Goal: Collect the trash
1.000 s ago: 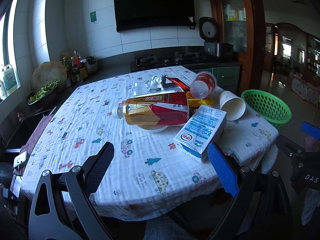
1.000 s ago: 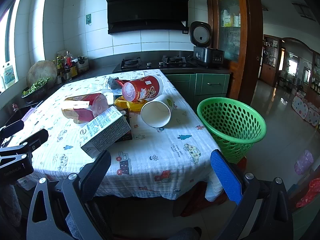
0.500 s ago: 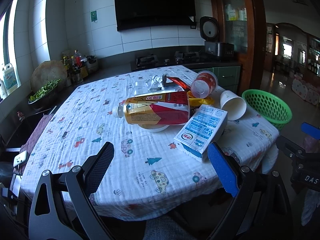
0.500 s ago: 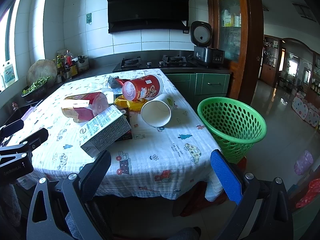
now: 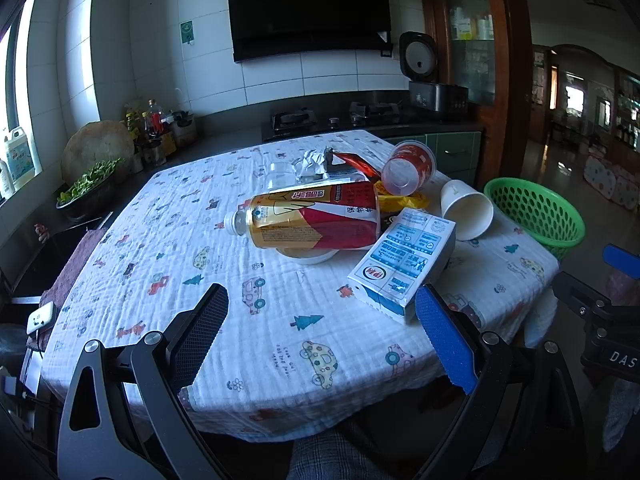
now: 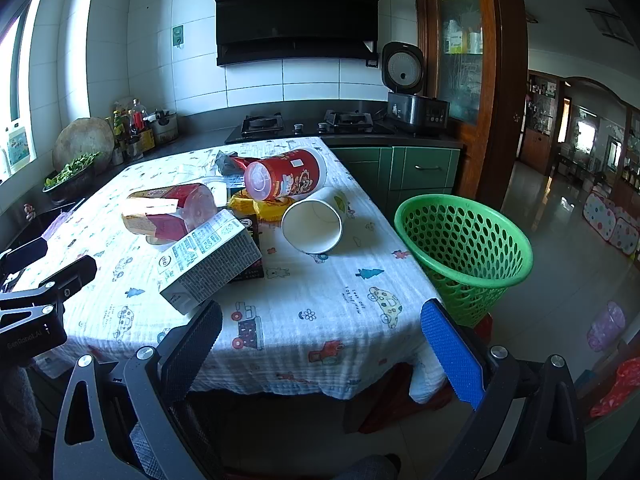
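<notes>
Trash lies heaped on the table (image 5: 280,320): a red and gold bottle (image 5: 312,216) on its side, a blue and white carton (image 5: 404,258), a white paper cup (image 5: 466,210), a red cup (image 5: 408,168), a yellow wrapper (image 5: 404,200) and crumpled foil (image 5: 316,160). The right wrist view shows the carton (image 6: 210,256), the paper cup (image 6: 314,224), the red cup (image 6: 286,180) and the bottle (image 6: 172,210). A green basket (image 6: 464,248) stands right of the table. My left gripper (image 5: 320,328) is open and empty at the near edge. My right gripper (image 6: 322,340) is open and empty before the table corner.
A dark bowl of greens (image 5: 86,188) and bottles (image 5: 152,128) stand on the counter at the left. A stove (image 6: 308,122) and rice cooker (image 6: 402,80) are behind the table. A phone (image 5: 40,316) lies at the left edge. Tiled floor (image 6: 560,240) stretches right.
</notes>
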`<move>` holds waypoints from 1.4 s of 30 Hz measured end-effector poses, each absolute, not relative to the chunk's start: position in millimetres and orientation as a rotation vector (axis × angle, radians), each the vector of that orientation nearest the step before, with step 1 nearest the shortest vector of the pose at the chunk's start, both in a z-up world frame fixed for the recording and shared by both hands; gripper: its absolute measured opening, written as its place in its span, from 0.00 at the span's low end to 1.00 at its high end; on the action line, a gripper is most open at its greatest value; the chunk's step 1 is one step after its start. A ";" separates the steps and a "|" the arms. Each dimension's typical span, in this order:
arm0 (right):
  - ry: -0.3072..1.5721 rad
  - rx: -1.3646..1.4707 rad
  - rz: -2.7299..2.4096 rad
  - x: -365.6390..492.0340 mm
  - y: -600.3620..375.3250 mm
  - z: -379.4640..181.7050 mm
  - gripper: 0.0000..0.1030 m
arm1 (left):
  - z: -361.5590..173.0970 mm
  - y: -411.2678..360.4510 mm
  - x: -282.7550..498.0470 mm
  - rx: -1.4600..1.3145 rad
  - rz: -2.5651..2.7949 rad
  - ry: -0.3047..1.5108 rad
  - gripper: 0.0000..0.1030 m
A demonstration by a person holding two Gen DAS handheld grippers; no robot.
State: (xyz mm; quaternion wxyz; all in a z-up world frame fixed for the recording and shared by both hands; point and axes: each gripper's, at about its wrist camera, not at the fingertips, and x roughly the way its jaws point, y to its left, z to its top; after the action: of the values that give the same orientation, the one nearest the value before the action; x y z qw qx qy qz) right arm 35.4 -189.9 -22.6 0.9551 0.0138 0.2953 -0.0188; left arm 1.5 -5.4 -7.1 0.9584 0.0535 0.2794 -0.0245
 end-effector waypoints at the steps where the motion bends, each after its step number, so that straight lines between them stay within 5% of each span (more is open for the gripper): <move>1: 0.599 0.029 -0.038 35.5 -190.0 -22.6 0.94 | -7.2 -5.5 1.5 0.108 -0.051 0.567 0.91; 35: 0.682 0.041 0.044 105.8 -202.4 -13.5 0.94 | -16.6 5.2 44.8 0.088 -0.102 0.634 0.90; 42: 0.756 0.073 0.073 166.6 -216.9 -4.3 0.94 | -18.1 -1.9 57.1 0.110 -0.173 0.646 0.82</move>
State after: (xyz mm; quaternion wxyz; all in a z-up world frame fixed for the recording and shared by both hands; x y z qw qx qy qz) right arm 166.6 -216.9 -4.3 0.9281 0.0355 0.3689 0.0355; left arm 57.1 -1.9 -18.1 0.9432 0.0542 0.3167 -0.0850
